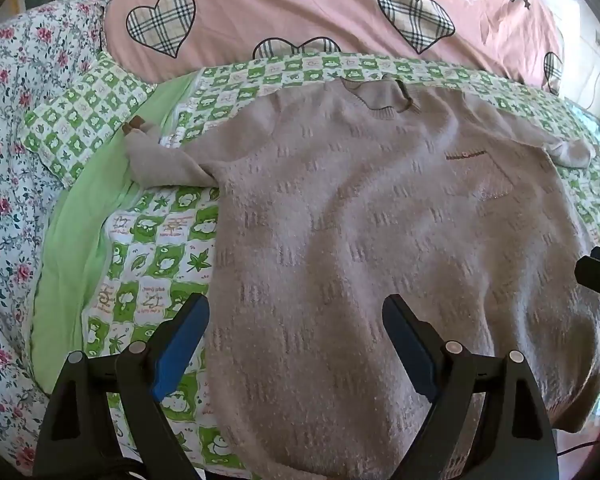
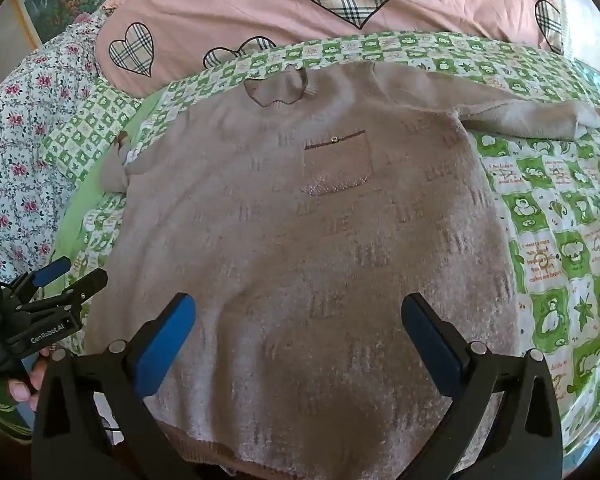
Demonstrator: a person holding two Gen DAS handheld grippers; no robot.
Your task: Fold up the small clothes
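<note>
A small beige knit sweater (image 1: pixel 380 220) lies flat, front up, on a green checked blanket (image 1: pixel 152 256), neck away from me, both sleeves spread out. It has a chest pocket (image 2: pixel 338 164). My left gripper (image 1: pixel 296 308) is open and empty above the sweater's lower left edge. My right gripper (image 2: pixel 298 308) is open and empty above the sweater (image 2: pixel 300 240) near its hem. The left gripper also shows at the left edge of the right wrist view (image 2: pixel 66 274).
A pink quilt with plaid hearts (image 1: pixel 320 12) lies bunched behind the sweater. A floral sheet (image 1: pixel 12 128) covers the bed at left. The green checked blanket (image 2: pixel 560 240) extends to the right.
</note>
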